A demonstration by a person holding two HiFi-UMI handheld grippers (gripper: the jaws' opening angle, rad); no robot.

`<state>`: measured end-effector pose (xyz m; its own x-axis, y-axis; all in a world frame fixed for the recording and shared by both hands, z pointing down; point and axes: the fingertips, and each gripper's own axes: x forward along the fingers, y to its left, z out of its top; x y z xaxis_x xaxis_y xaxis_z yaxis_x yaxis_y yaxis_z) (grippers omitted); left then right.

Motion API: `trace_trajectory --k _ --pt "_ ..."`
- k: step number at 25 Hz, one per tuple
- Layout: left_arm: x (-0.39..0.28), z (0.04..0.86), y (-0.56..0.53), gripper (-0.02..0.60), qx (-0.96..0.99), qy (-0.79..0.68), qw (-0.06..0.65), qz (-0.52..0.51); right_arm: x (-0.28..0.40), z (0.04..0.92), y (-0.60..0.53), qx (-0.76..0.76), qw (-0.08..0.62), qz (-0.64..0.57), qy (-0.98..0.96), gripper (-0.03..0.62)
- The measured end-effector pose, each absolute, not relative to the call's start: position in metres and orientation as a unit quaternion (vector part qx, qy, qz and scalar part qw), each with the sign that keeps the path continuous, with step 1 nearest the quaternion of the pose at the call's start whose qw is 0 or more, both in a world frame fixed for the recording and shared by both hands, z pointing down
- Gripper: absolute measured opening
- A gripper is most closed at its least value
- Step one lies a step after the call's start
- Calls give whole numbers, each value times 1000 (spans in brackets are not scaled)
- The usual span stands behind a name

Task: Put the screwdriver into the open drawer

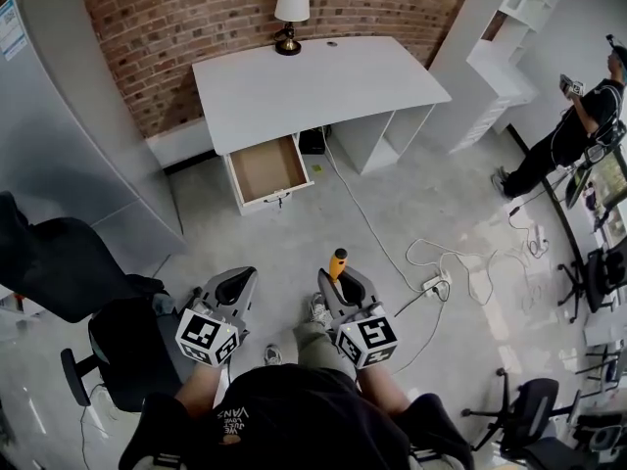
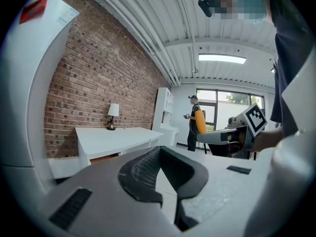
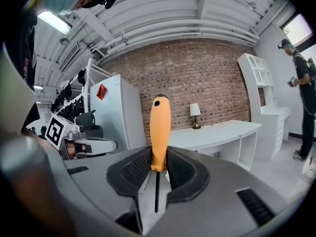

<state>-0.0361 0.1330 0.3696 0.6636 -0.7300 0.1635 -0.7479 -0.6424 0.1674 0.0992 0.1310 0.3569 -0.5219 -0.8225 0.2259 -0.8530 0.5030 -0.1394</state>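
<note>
Right gripper [image 3: 159, 158] clenched on screwdriver [image 3: 160, 125]: pads pinch lower end of orange handle. Handle sticks out forward past jaw tips, dark shaft runs back between jaws. Left gripper [image 2: 161, 152] beside it, tips together, nothing between. Open drawer [image 1: 266, 168] pulled out below white desk [image 1: 294, 86], ahead across floor. Screwdriver well apart from drawer, held above floor.

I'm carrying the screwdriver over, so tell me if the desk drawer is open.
Open: the drawer is pulled out from under the desk, its brown inside showing.
</note>
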Motion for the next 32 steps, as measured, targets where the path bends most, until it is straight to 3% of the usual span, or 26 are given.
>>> trace_trajectory --k 19,32 --pt "23 377 -59 6 854 -508 108 34 141 389 -86 360 104 117 -920 83" --pt "-18 423 -102 6 807 -573 141 40 102 459 -168 303 150 124 -933 83"
